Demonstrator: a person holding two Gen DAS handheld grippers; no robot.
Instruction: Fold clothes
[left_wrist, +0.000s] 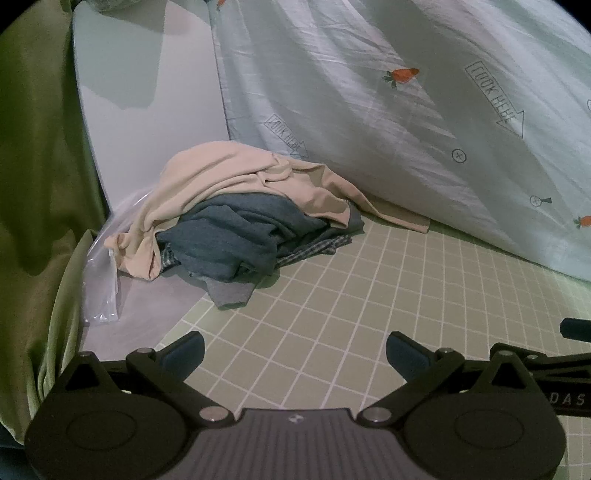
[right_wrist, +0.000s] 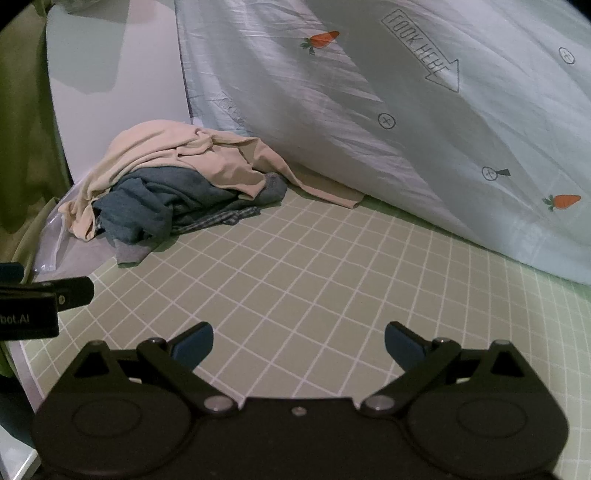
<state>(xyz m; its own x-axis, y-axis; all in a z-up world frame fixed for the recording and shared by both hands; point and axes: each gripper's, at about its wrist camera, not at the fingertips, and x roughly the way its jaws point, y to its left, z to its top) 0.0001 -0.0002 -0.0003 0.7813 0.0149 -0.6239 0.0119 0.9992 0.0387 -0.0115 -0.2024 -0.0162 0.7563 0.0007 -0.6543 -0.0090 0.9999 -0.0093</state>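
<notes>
Jaws wide on both the left gripper (left_wrist: 294, 349) and right gripper (right_wrist: 298, 341), the clothes pile (left_wrist: 236, 221), perhaps three garments, lying well ahead.

Dim, cool light, soft shadows, sharp focus, fisheye-bent edges with dark corners.

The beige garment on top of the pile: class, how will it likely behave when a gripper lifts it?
The beige garment looks thin and drapes in soft folds, so it will probably hang floppy. It lies over the blue garment, so it may drag that along.
</notes>
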